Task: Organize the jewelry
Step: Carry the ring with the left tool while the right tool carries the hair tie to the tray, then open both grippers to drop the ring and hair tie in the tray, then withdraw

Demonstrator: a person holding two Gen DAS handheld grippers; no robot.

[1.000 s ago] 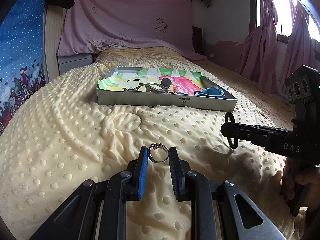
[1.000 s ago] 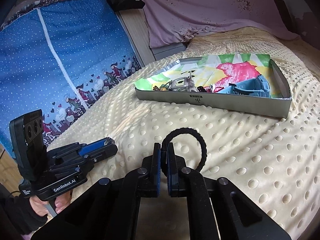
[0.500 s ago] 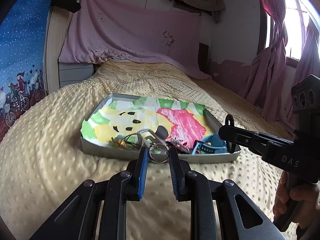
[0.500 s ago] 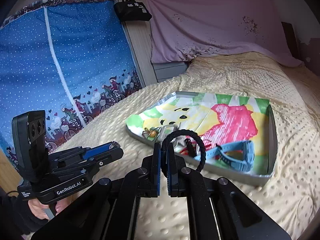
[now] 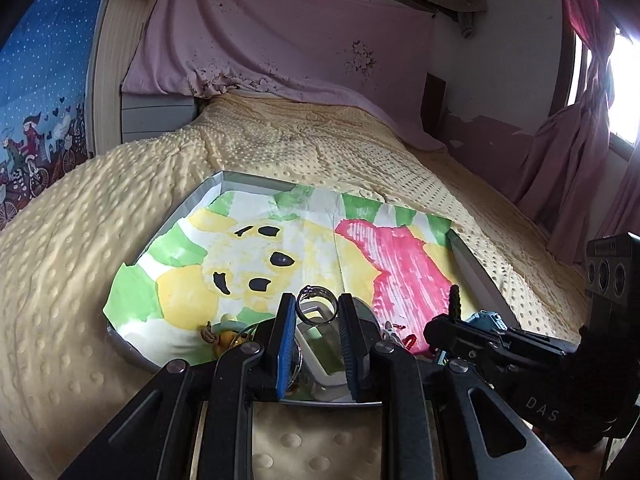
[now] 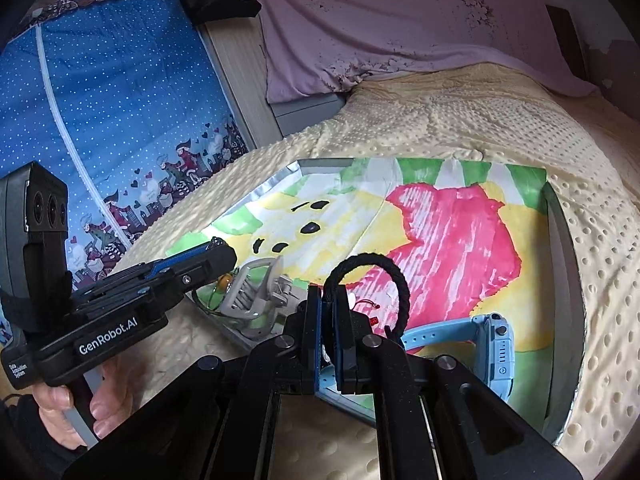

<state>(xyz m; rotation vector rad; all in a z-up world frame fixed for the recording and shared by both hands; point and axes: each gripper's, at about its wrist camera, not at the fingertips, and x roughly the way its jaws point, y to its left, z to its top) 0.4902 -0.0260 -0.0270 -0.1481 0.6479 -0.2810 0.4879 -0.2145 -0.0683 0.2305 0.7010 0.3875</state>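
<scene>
My left gripper is shut on a silver ring and holds it above the near left part of the grey tray. The tray is lined with a paper painted yellow, pink and green. My right gripper is shut on a black braided hair tie and holds it above the tray's near edge. In the tray lie a blue watch, a grey hair clip and a small amber trinket. The right gripper also shows at the right in the left wrist view.
The tray rests on a bed with a bumpy cream blanket. A pink sheet hangs over the headboard. A blue printed cloth is to the left. Pink curtains hang at the right.
Both grippers have moved forward over the bed, each with its item, and now hang over the tray's near edge. The jaws have stayed shut.
</scene>
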